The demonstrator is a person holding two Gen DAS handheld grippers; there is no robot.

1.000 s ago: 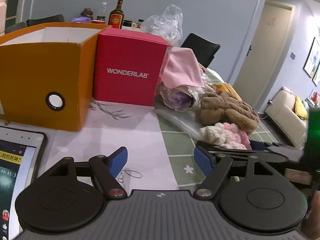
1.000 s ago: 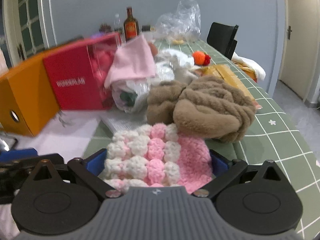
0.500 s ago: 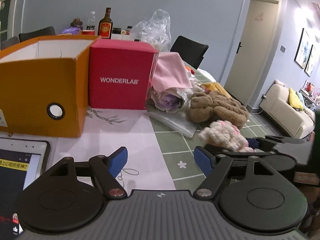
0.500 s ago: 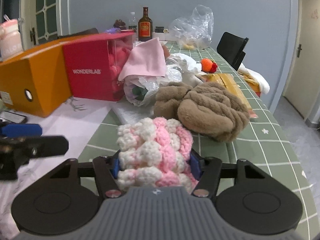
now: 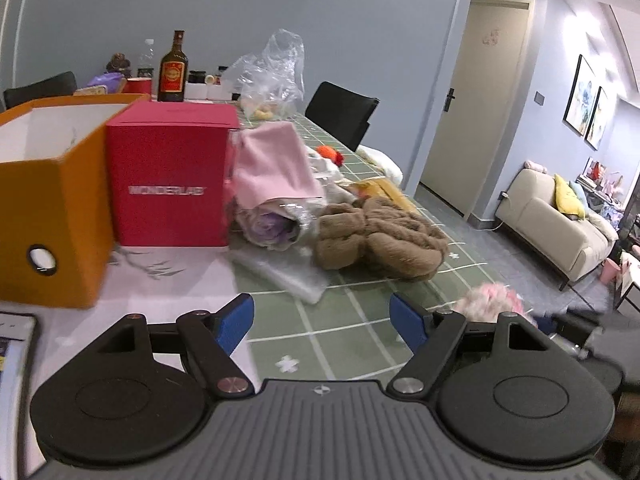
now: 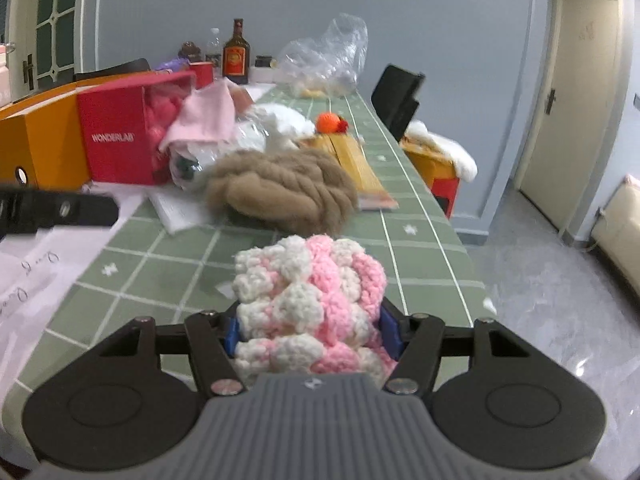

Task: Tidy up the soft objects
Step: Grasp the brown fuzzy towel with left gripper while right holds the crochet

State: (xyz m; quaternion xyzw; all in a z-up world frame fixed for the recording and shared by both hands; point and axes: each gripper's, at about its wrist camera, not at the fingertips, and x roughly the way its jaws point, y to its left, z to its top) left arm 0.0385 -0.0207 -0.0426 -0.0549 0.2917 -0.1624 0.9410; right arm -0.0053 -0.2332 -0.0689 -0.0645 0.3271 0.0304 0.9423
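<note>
My right gripper (image 6: 310, 330) is shut on a pink and white crocheted piece (image 6: 310, 300) and holds it above the green checked tablecloth (image 6: 168, 264); it also shows blurred in the left wrist view (image 5: 494, 300). A brown fluffy knit (image 6: 280, 192) lies beyond it, also in the left wrist view (image 5: 380, 236). My left gripper (image 5: 322, 322) is open and empty over the table. A pink cloth (image 5: 272, 168) drapes over wrapped purple flowers (image 5: 268, 228). An open orange box (image 5: 48, 200) and a red WONDERLAB box (image 5: 168, 184) stand at the left.
A tablet (image 5: 12, 364) lies at the near left. A brown bottle (image 5: 173, 70), a clear plastic bag (image 5: 272, 72) and a black chair (image 5: 340, 114) are at the far end. An orange knitted ball (image 6: 330, 122) sits mid-table. The table's right edge (image 6: 468, 264) drops to the floor.
My right gripper has closed on the pink and white crocheted piece, lifted it off the table and drawn it back to the right. My left gripper has risen and stays open.
</note>
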